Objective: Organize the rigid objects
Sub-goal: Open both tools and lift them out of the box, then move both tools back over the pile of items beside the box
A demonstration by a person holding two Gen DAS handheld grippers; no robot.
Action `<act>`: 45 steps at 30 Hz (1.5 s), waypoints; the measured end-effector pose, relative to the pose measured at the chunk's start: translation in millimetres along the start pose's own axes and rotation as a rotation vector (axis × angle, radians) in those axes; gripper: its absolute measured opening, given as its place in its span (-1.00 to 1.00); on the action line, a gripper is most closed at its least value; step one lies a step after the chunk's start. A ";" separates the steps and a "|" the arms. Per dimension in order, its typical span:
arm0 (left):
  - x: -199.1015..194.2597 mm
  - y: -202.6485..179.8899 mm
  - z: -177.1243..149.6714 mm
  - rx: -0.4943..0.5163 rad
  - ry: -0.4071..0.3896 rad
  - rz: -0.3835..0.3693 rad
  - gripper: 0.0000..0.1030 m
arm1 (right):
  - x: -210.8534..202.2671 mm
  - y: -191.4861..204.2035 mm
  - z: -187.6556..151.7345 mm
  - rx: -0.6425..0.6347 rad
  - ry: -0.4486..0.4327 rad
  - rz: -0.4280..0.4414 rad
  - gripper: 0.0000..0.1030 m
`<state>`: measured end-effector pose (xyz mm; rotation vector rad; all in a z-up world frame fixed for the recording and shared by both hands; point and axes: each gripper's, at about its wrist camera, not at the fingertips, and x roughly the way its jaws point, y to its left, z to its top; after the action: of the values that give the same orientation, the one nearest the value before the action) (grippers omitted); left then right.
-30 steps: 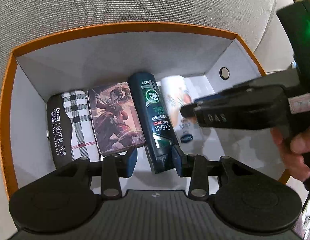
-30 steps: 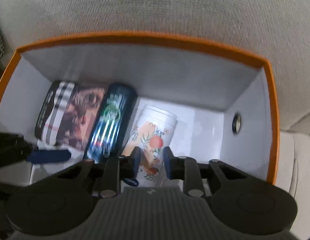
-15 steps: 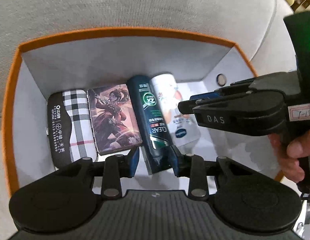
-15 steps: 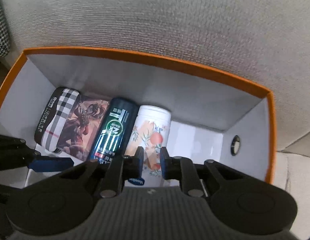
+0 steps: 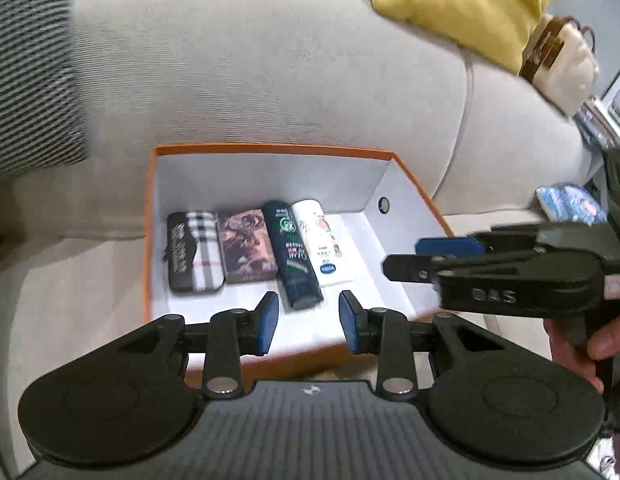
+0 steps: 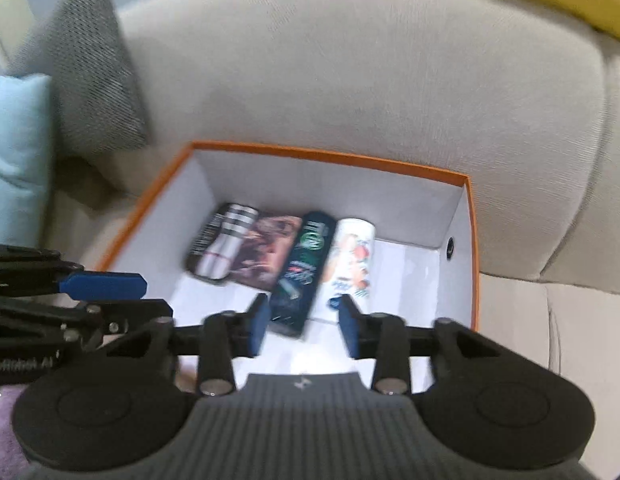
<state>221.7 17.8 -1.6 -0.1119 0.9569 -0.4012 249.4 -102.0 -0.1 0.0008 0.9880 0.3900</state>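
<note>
Four things lie side by side in the orange-edged white cardboard box: a checked case, a picture tin, a dark green bottle and a white flowery bottle. The left gripper is spread and holds nothing. The right gripper is opening and holds nothing. The sorting looks nearly done, though something blue far right is too blurry to tell.

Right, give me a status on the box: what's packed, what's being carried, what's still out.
Done: the plaid case, picture tin, dark green bottle and floral bottle lie side by side in the orange box. In hand: nothing; the left gripper is open and empty, and the right gripper is opening with nothing between its fingers. Left: no other loose item clearly shows on the sofa.
</note>
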 end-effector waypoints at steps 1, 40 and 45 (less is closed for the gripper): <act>-8.6 2.0 -7.0 -0.022 -0.010 0.004 -0.26 | -9.6 4.5 -9.2 0.006 -0.021 0.009 -0.14; -11.9 -13.7 -164.3 -0.209 0.155 0.014 -0.21 | 32.0 -16.9 -179.8 0.489 0.277 -0.062 -0.07; -8.0 -10.5 -161.9 -0.222 0.159 0.034 -0.21 | 34.3 1.0 -167.9 0.358 0.208 -0.068 -0.10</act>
<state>83.0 24.6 -85.9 -0.2683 1.1572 -0.2743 129.4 -119.3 -121.1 0.2539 1.2494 0.1482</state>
